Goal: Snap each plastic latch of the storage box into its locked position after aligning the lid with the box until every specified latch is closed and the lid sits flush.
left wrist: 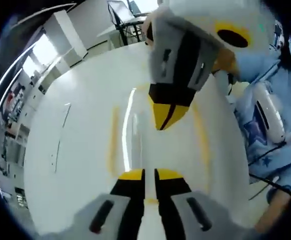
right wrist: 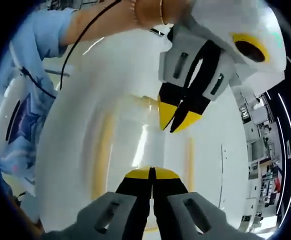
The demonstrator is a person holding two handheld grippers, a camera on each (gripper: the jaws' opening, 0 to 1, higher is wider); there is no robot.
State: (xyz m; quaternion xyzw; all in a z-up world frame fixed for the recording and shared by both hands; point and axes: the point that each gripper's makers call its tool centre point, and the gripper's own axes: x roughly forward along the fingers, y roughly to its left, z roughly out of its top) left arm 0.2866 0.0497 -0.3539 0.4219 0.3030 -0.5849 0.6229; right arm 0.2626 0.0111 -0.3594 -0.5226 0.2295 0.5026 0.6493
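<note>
While both grippers hang over the white lid (left wrist: 85,165) of the storage box, the left gripper (left wrist: 149,173) has its jaws nearly together on nothing, and the right gripper (right wrist: 152,172) is closed and empty. Yellow latches (right wrist: 101,155) show at the lid's sides; I think each needs a firm, square push.

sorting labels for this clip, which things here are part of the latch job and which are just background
Part of the job:
storage box lid, white with yellow latches
left gripper, jaws nearly shut
right gripper, jaws shut

Just background:
black chair
shelving at the room's edge
</note>
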